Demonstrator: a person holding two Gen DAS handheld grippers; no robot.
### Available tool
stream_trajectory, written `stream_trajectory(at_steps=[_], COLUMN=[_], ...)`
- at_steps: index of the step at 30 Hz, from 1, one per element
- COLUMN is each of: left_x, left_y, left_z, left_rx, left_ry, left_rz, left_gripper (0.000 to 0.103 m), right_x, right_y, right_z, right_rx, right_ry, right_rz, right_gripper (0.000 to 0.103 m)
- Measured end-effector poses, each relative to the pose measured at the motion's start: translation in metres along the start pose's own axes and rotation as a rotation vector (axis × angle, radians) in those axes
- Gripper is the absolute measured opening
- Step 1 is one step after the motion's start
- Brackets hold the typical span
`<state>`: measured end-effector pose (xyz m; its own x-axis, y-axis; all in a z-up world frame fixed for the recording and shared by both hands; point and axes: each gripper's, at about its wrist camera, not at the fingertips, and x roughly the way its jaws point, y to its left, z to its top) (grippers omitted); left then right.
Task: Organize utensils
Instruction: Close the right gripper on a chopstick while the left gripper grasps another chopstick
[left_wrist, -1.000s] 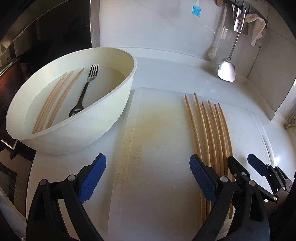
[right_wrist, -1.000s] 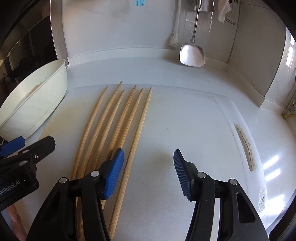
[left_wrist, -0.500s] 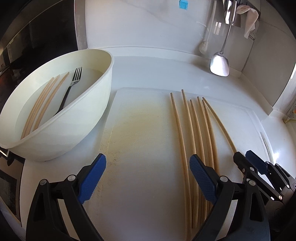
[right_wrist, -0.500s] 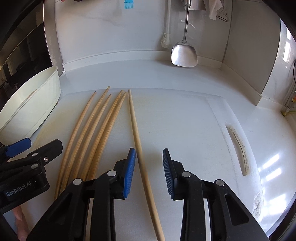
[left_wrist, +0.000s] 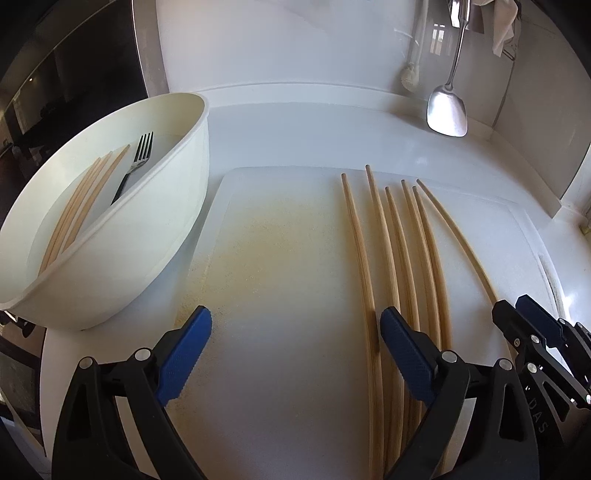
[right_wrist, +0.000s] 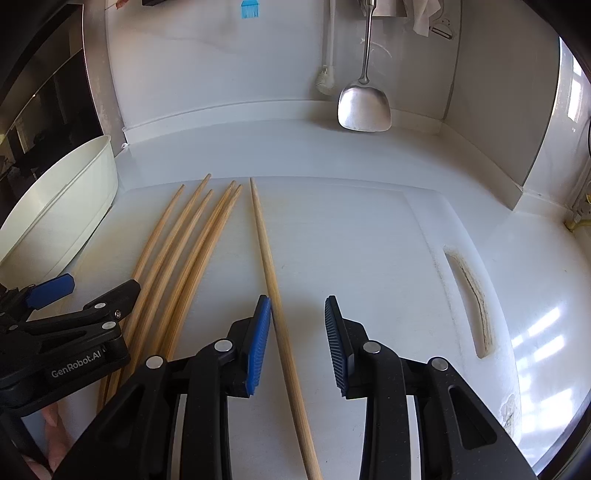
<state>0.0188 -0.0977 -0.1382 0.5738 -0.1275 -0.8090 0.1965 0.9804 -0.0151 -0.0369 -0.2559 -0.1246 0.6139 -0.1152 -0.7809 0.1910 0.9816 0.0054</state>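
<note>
1. Some chopsticks and a fork already lie in the bowl.
2. Six chopsticks remain on the cutting board.
3. Right tongs straddle one chopstick, pads not pressing; left tongs gape, released.

Two close wrist views, steeply down and forward, sharing the cutting board and chopsticks.

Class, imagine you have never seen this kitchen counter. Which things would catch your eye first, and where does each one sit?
First, the wooden chopsticks fanned on the white cutting board, with one single chopstick set apart between the right gripper's open blue pads. At the left, a cream bowl holds more chopsticks and a fork. On the back wall hangs a steel spatula.
</note>
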Motion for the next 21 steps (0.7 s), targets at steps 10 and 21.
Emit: stream_trajectory(at_steps=[10,21], left_x=[0.001,-0.006], left_y=[-0.003,-0.022], left_z=[0.003,0.006], left_rx=[0.006,0.078], left_ry=[-0.011,-0.026], left_rz=[0.0,-0.054], left_gripper=[0.085,0.022], right_x=[0.006,0.009], right_y=[0.004,0.014], right_z=[0.01,0.014], right_rx=[-0.03,-0.099], right_ry=[0.001,-0.01], right_rz=[0.017,0.062], right_gripper=[0.03,0.011])
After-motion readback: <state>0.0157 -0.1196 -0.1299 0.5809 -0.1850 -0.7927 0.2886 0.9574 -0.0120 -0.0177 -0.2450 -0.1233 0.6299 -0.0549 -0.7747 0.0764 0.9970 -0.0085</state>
